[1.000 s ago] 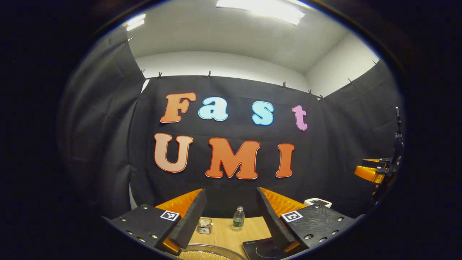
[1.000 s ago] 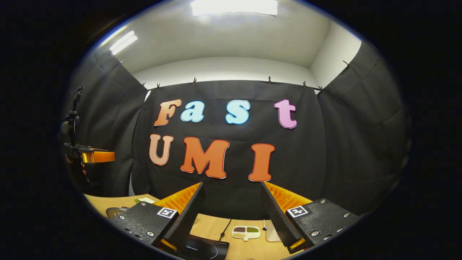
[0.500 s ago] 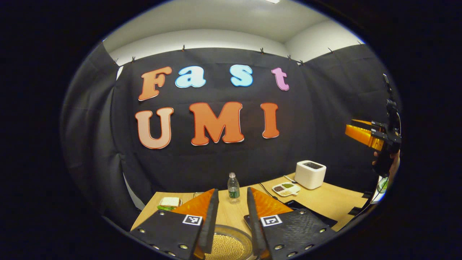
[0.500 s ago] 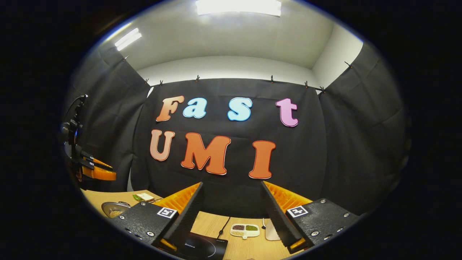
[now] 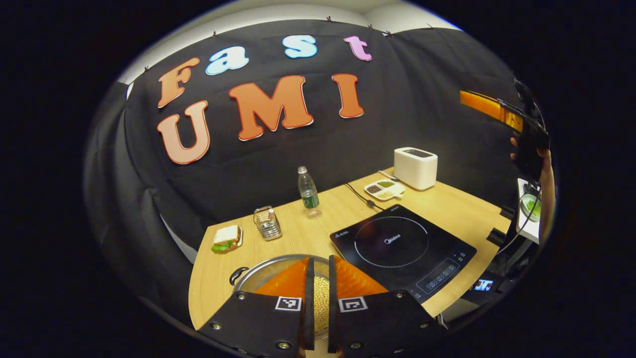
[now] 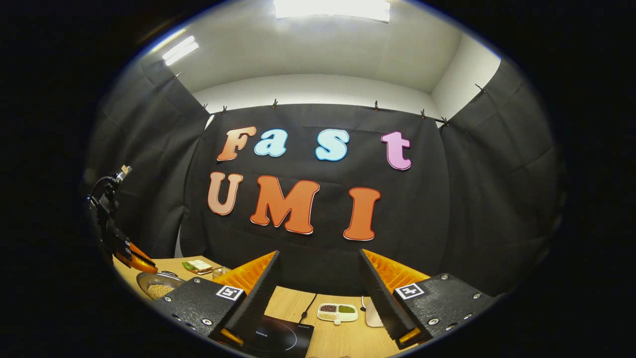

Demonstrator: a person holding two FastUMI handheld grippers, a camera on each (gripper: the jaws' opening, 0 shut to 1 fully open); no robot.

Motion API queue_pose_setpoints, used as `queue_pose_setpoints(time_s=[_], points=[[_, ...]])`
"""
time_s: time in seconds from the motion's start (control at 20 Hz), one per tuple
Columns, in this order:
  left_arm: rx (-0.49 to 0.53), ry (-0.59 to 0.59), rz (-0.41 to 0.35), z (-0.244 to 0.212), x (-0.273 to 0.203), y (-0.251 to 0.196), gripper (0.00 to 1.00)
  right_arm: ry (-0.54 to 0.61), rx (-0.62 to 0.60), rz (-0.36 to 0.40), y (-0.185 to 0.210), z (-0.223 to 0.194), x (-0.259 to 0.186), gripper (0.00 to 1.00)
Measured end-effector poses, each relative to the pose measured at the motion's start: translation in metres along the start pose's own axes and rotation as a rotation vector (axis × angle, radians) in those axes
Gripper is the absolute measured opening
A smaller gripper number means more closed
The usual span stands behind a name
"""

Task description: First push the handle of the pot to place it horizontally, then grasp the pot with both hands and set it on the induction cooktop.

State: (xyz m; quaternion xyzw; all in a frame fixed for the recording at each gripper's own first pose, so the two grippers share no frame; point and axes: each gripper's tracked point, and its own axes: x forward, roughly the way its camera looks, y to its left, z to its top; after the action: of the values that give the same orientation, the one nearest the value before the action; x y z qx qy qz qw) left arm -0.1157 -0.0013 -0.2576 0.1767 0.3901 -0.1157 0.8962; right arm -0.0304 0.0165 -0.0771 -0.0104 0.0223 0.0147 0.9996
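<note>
We see a booth walled in black cloth under a white ceiling with a bright light panel (image 6: 332, 9). A light wooden tabletop (image 5: 447, 206) carries everything.

The biggest item on it is a flat black induction cooktop (image 5: 402, 248) with a white ring; there is a small white brand mark at its centre and a row of controls along its near edge, all too small for us to read. To its left, at the near edge of the tabletop, stands the pot (image 5: 258, 274): a shallow round metal vessel with a shiny rim, filled with small pale yellow beans, and a dark loop handle (image 5: 237, 275) on its left side. The pot sits just beside the cooktop, not on it.

Farther back we see a white toaster (image 5: 415, 167), a clear water bottle (image 5: 308, 190) with a green label, a white divided dish (image 5: 384, 188) of dark and green grains, a small wire caddy (image 5: 267, 223) and a sandwich (image 5: 226, 238) on a plate. A black cable (image 5: 358, 195) runs past the dish.

The left hand-held gripper (image 5: 318, 278) hovers over the pot, its fingers nearly together with only a narrow slit between, touching nothing; each finger base bears a small square black-and-white marker. The right hand-held gripper (image 6: 318, 278) is held high, fingers wide apart and empty, with the same markers.
</note>
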Motion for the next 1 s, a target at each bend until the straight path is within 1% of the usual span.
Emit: queue_pose_setpoints(time_s=[0.15,0.3,0.4,0.45,0.5,0.65,0.85,0.9,0.95,1.0], points=[[0.044,0.064,-0.031,-0.025,-0.003,-0.011,0.12,0.011,0.015,0.008,0.006,-0.011,-0.004,0.95],[0.056,0.138,-0.061,-0.051,-0.005,-0.022,0.13,0.027,0.026,0.015,0.013,-0.022,-0.005,0.95],[0.055,0.186,-0.07,-0.068,-0.007,-0.024,0.12,0.028,0.034,0.013,0.014,-0.026,-0.007,0.95],[0.047,0.212,-0.082,-0.077,-0.008,-0.028,0.1,0.029,0.038,0.014,0.015,-0.028,-0.008,0.95],[0.041,0.237,-0.089,-0.086,-0.01,-0.031,0.13,0.031,0.043,0.013,0.017,-0.031,-0.009,0.95],[0.004,0.306,-0.143,-0.11,-0.014,-0.046,0.13,0.043,0.048,0.012,0.019,-0.038,-0.01,0.95],[0.02,0.389,-0.179,-0.145,-0.015,-0.058,0.13,0.046,0.042,0.014,0.023,-0.042,-0.015,0.95],[0.019,0.402,-0.191,-0.152,-0.015,-0.062,0.1,0.045,0.038,0.014,0.024,-0.042,-0.016,0.95],[0.024,0.417,-0.192,-0.158,-0.013,-0.064,0.1,0.044,0.034,0.012,0.023,-0.042,-0.016,0.95],[0.028,0.433,-0.192,-0.164,-0.013,-0.064,0.05,0.043,0.034,0.011,0.023,-0.042,-0.016,0.95]])
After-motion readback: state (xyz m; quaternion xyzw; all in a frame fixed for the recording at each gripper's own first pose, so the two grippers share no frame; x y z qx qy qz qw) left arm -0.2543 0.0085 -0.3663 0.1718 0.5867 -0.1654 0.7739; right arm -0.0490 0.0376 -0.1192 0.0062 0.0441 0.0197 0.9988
